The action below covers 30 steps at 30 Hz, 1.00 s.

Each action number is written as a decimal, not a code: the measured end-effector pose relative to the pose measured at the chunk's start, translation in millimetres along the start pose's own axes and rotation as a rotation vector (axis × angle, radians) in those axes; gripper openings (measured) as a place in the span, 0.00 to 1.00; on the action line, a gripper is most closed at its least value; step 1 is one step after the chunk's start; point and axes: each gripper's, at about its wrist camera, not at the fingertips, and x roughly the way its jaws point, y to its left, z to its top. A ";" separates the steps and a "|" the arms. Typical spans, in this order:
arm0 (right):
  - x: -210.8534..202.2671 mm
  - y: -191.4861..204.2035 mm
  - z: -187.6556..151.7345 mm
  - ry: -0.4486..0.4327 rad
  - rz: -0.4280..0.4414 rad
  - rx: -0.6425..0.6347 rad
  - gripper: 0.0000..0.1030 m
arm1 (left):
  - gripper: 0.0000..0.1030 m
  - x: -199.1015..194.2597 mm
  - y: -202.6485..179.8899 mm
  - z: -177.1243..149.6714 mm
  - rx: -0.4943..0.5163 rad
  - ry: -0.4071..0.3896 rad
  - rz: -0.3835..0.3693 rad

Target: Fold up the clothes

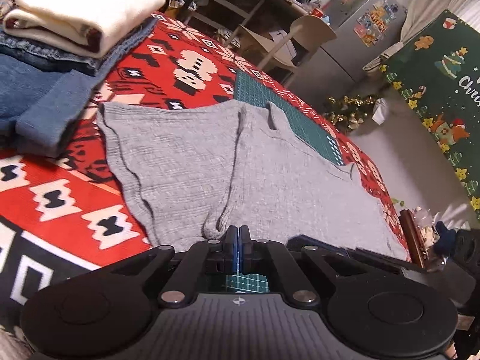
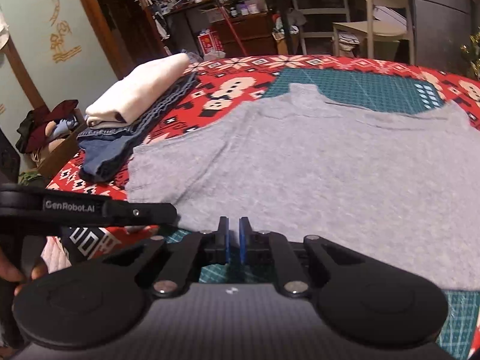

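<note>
Grey shirt bunches just ahead of the clenched left claw, seemingly pinched; right claw, slightly parted, grips nothing, so pulling could skew the fold.

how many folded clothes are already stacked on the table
3 that I can tell: a cream sweater on top, folded jeans under it, and a blue garment at the bottom, beside the flat grey shirt. More layers may be hidden.
</note>
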 end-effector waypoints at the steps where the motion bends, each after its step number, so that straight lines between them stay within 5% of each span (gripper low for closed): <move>1: 2.8 4.4 0.0 0.005 0.008 -0.012 0.09 | 0.01 -1.2 1.1 -0.5 -0.004 0.000 0.004; 23: 22.1 39.5 4.6 0.027 0.084 -0.108 0.10 | 0.06 -42.8 26.7 13.7 -0.065 -0.075 0.130; 27: 14.7 33.8 7.2 0.006 0.077 -0.088 0.10 | 0.39 -40.8 30.1 27.9 -0.045 -0.117 0.194; 30: 10.8 30.7 8.1 -0.006 0.078 -0.076 0.10 | 0.40 -33.8 30.9 40.5 -0.006 -0.142 0.263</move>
